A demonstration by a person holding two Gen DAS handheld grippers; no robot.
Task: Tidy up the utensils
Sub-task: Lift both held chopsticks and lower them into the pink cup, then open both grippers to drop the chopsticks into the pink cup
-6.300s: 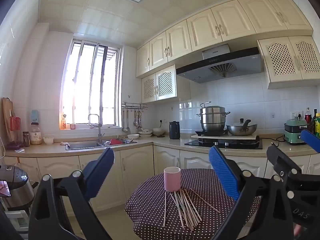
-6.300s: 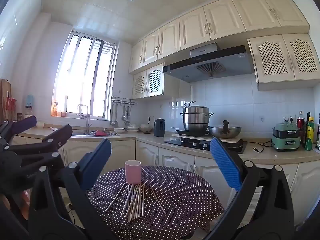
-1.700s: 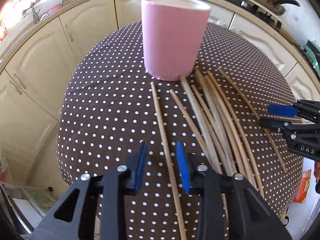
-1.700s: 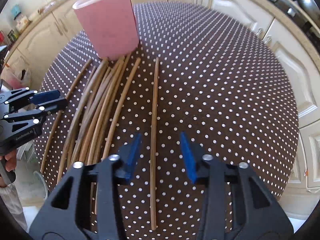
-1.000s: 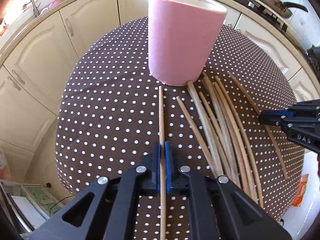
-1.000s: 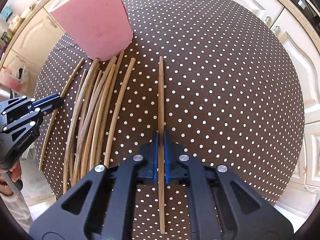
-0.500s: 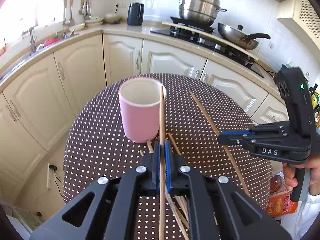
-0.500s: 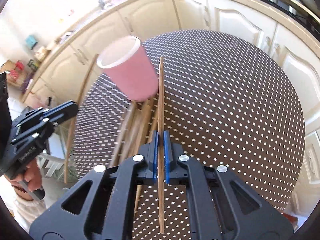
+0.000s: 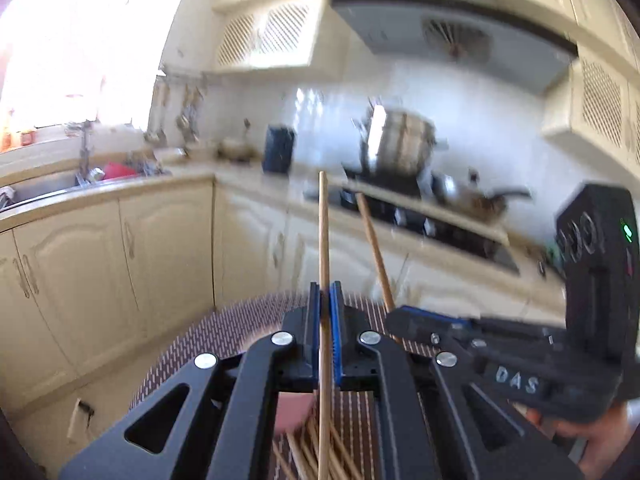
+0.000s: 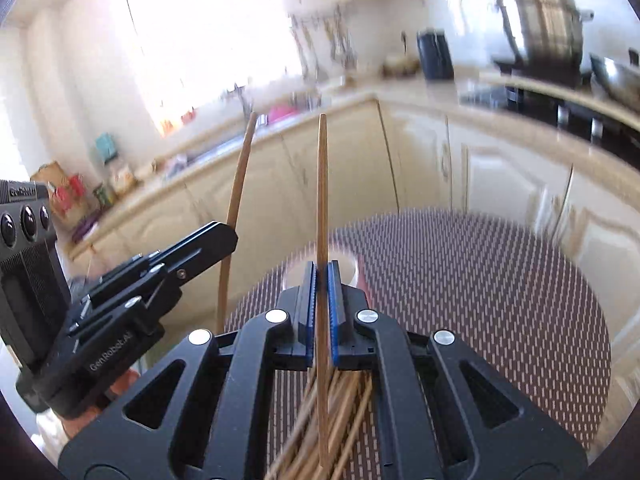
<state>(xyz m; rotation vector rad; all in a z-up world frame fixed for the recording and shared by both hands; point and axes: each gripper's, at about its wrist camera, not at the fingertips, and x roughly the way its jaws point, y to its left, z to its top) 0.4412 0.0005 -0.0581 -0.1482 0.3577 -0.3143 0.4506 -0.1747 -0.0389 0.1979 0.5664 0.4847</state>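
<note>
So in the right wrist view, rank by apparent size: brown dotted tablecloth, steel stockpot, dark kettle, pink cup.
1. Brown polka-dot tablecloth, largest by far.
2. Steel stockpot on the stove.
3. Dark kettle.
Pink cup: unranked, mostly hidden behind the right gripper holding a wooden chopstick; it is also nearer the camera.

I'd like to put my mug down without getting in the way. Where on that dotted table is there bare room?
The table's right half, from the cup and the chopstick pile out to the far edge by the cabinets, is bare cloth. It is crowded at the near middle, where the pile lies in front of the cup and both grippers hold a chopstick each.
</note>
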